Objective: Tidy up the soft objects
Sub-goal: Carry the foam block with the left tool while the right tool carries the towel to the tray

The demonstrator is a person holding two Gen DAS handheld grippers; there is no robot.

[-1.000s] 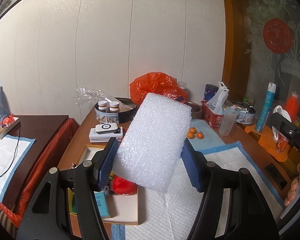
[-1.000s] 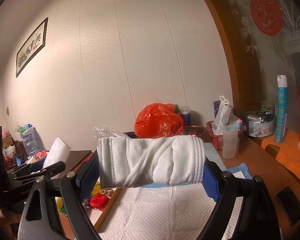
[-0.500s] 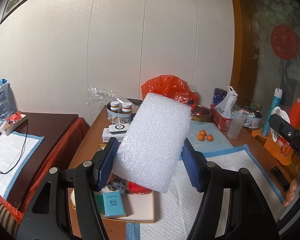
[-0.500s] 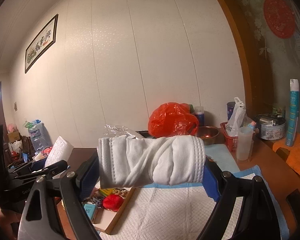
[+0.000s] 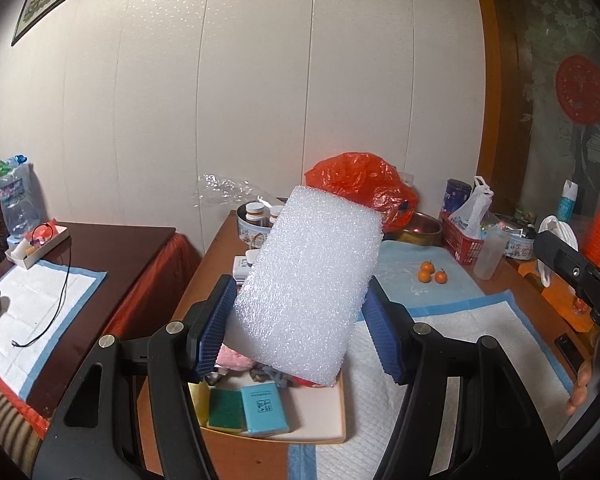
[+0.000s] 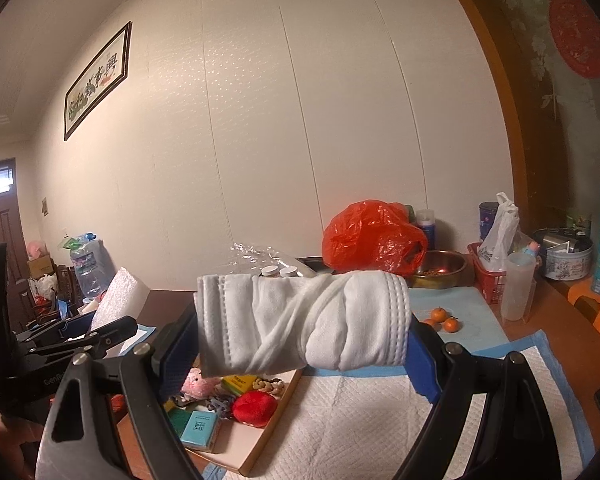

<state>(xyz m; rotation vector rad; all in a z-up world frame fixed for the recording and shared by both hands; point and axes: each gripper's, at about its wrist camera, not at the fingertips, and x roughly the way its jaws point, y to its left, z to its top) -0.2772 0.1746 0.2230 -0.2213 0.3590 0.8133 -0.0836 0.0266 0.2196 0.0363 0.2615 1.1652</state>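
Foam block (image 5: 308,280) clamped in left gripper (image 5: 300,328), long axis tilted up and away, above the tray (image 5: 332,436). Rolled white cloth (image 6: 304,320) gripped crosswise in right gripper (image 6: 300,340), right of tray; left gripper sits nearer it.

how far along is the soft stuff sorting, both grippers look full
Done, it seems: the shallow wooden tray already holds a red plush toy, a pink plush toy and a green sponge.
In hand: the left gripper clamps a white foam block; the right gripper clamps a rolled white cloth.
Left: setting both down; neither has reached the tray.
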